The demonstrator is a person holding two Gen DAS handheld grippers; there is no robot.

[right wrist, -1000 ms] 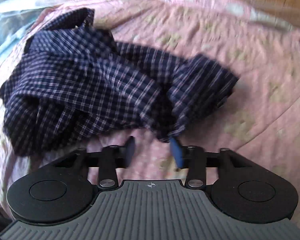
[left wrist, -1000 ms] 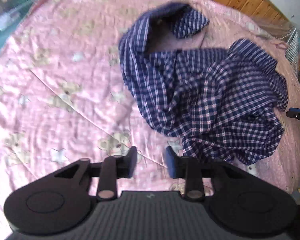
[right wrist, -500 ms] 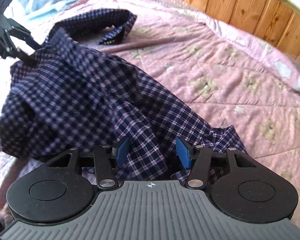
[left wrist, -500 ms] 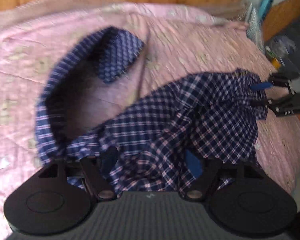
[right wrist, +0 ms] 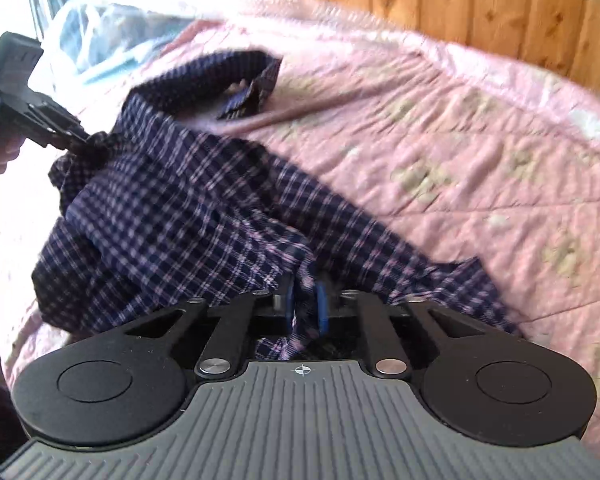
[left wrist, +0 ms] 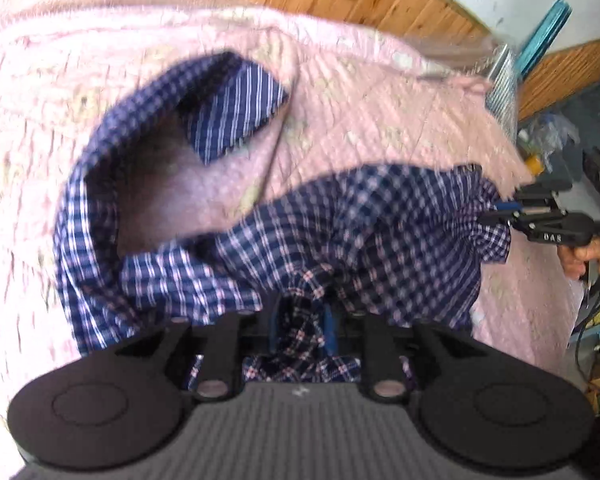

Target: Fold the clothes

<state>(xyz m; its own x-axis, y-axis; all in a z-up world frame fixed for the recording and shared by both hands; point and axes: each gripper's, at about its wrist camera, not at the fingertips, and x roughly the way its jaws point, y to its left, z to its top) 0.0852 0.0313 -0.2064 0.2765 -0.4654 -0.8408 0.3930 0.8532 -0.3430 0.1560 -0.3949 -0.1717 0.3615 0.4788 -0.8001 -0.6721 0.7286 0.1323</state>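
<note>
Left wrist view. The left gripper (left wrist: 300,330) is now clamped on a bunch of the shirt (left wrist: 340,236); a second ago its fingers stood apart over bare quilt with the cloth beyond their tips, and half a second ago they straddled it without closing. Plaid is pinched between the fingertips (left wrist: 329,330) and spills back toward the camera. Far off to the right of the fingers, the right gripper (left wrist: 500,212) grips another part of the shirt, a hand (left wrist: 584,254) behind it. The cloth between the two grips looks lifted and partly drawn out; the collar end (left wrist: 236,116) lies on the quilt (left wrist: 380,112) well ahead of the fingers, to the left.

Right wrist view. The right gripper (right wrist: 305,312) is closed on a fold of shirt (right wrist: 180,220); a second ago it was apart with the hem just ahead. The left gripper (right wrist: 66,138) shows far left, shut on a bunched edge.

My read: both grips are set, so the shirt can be spread or drawn flat. It is still rumpled, not folded.

Surface: pink quilted bedspread, pale printed figures, soft. Room: wood panelling (right wrist: 500,12) behind the bed, clear plastic bags (right wrist: 112,36) at the far left, clutter (left wrist: 548,140) on the floor at right.
</note>
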